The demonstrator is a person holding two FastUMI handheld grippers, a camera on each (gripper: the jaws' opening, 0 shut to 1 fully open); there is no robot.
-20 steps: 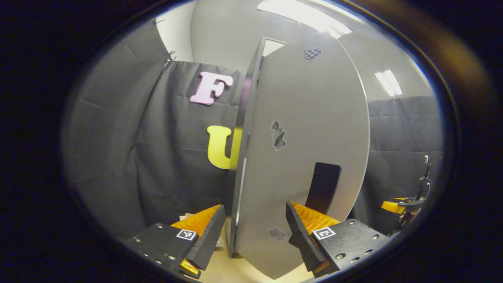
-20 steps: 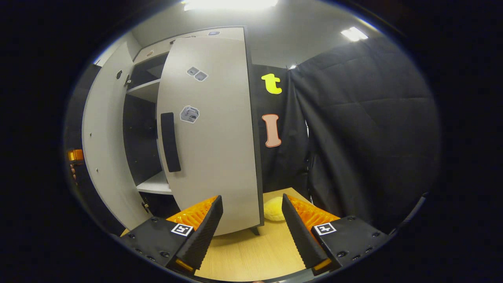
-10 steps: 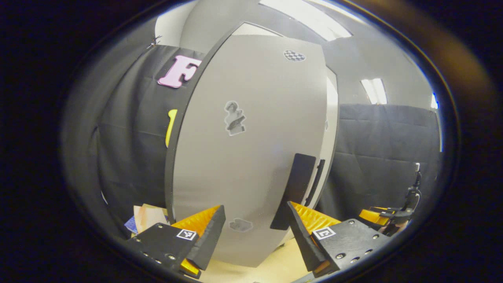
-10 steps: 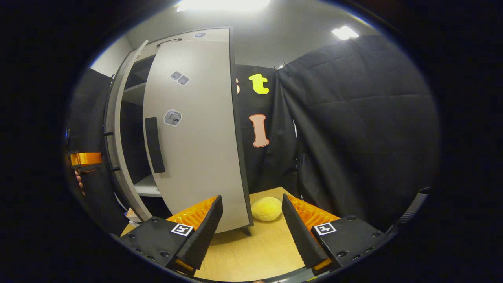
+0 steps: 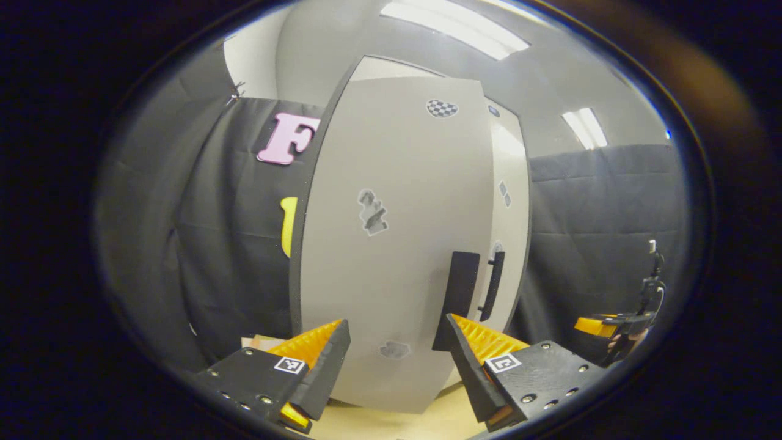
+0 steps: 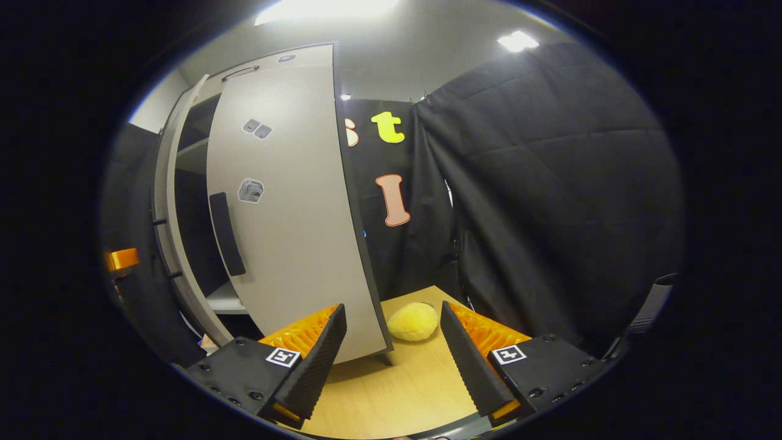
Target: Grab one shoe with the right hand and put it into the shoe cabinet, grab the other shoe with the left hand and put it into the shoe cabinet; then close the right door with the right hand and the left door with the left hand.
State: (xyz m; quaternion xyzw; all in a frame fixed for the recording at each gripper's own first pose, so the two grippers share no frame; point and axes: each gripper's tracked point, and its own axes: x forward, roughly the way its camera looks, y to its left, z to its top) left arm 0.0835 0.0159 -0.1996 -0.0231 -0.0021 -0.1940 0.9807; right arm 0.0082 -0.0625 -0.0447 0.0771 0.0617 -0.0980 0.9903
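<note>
The closing of the doors is under way, and the shoes are presumably inside the shoe cabinet (image 6: 189, 201) by now — its dim interior does not let me confirm that.

In the left gripper view, the left gripper (image 5: 397, 360) has its fingers spread wide with nothing between them, and it points at the face of the left door (image 5: 391, 244), close in front of the lower panel. That door looks nearly shut: its dark handle (image 5: 455, 299) lies just beside the handle of the right door (image 5: 513, 201), with only a narrow seam between the two panels.

In the right gripper view, the right gripper (image 6: 394, 354) is likewise wide apart and empty, above the wooden counter (image 6: 403, 397). From this side a gap remains beside the right door, showing a shelf (image 6: 223, 299) and dark interior, so the doors are not fully home. A yellow plush object (image 6: 414, 321) sits on the counter near the cabinet's right corner, clear of the door's swing.

To finish well, I would press flat on the left door near its handle edge, not near the hinge — less force, no twisting. Push steadily until the panel seats flush, keep the spread fingers off the handle, and avoid slamming, which might bounce the right door back open.
</note>
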